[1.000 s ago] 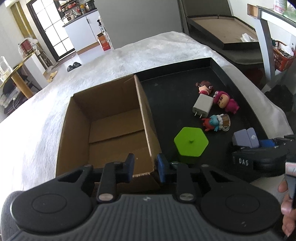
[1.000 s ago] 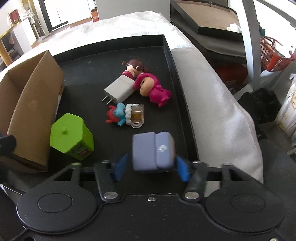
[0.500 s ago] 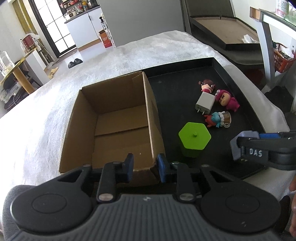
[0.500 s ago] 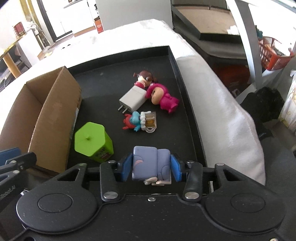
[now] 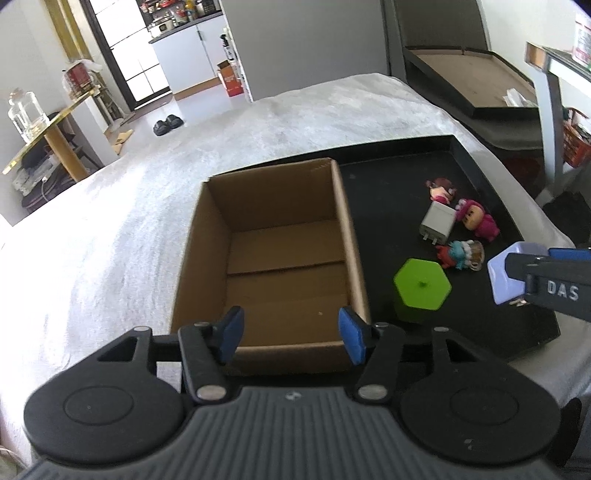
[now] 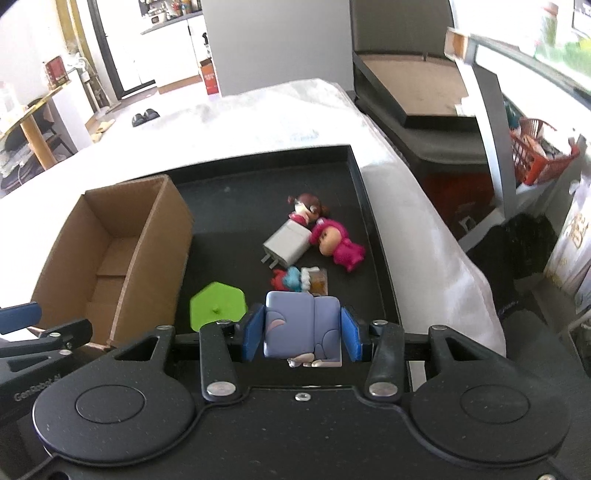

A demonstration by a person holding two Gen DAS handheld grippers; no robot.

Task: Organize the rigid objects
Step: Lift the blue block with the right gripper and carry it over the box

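My right gripper (image 6: 302, 334) is clamped on the lavender block toy (image 6: 302, 325), held up over the black tray (image 6: 375, 236). My left gripper (image 5: 291, 335) is opening with nothing in it, above the cardboard box (image 5: 275, 254). Green hexagonal container (image 6: 217, 304), white charger (image 6: 286, 243) and figurines sit in the tray.

Setting: a lived-in home, open-plan. Kitchen at the back: white cabinets (image 5: 192, 55) under a dark counter crowded with jars and bottles (image 5: 177, 9). Glazed door (image 5: 129, 48) beside it, slippers (image 5: 167, 124) on the floor. Gold-edged side table (image 5: 48, 136) carrying a glass bottle (image 5: 27, 114). Work surface draped in a white fleecy cloth (image 5: 147, 177). Red basket (image 6: 535, 151) of clutter at right.
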